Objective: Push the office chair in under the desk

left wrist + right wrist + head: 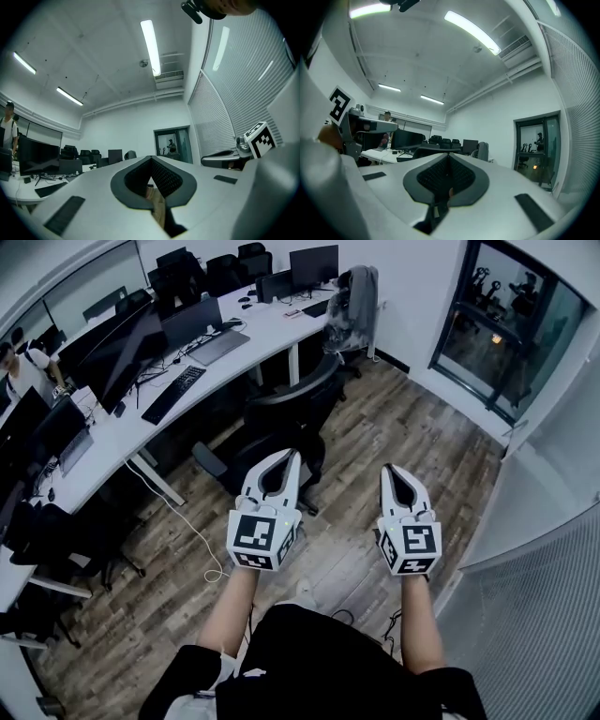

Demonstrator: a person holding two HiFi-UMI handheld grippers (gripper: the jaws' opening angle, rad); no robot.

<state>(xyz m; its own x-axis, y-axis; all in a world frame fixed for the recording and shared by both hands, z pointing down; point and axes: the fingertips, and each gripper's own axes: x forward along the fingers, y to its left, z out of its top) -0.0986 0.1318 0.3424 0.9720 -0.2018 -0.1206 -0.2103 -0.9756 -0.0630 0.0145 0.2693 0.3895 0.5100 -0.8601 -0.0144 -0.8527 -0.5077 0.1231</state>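
Head view: the left gripper (pixel 292 456) and the right gripper (pixel 387 469) are held out side by side ahead of the person, both pointing roughly level. In each gripper view the jaws are clenched tip to tip with nothing between them.

Just beyond the left gripper's tip stands the office chair (pixel 292 409). Whether the tip touches it cannot be told. The chair sits out on the wood floor (pixel 412 427), beside the white desk (pixel 248 334) and not tucked under it. Its backrest appears to be turned toward the grippers and its seat toward the desk, with the curved top edge running roughly along the desk's front edge. The chair is black all over, with a rounded backrest, an armrest (pixel 211 460) jutting out on the picture's left and a base showing low near the left gripper.

The long desk runs diagonally across the picture's upper left and carries a dark monitor (pixel 122 352) and a black keyboard (pixel 173 395). A white cable (pixel 192 531) trails over the floor below it. Further along stands another chair draped with a grey garment (pixel 356 296). A dark glass door (pixel 497 324) is at upper right.
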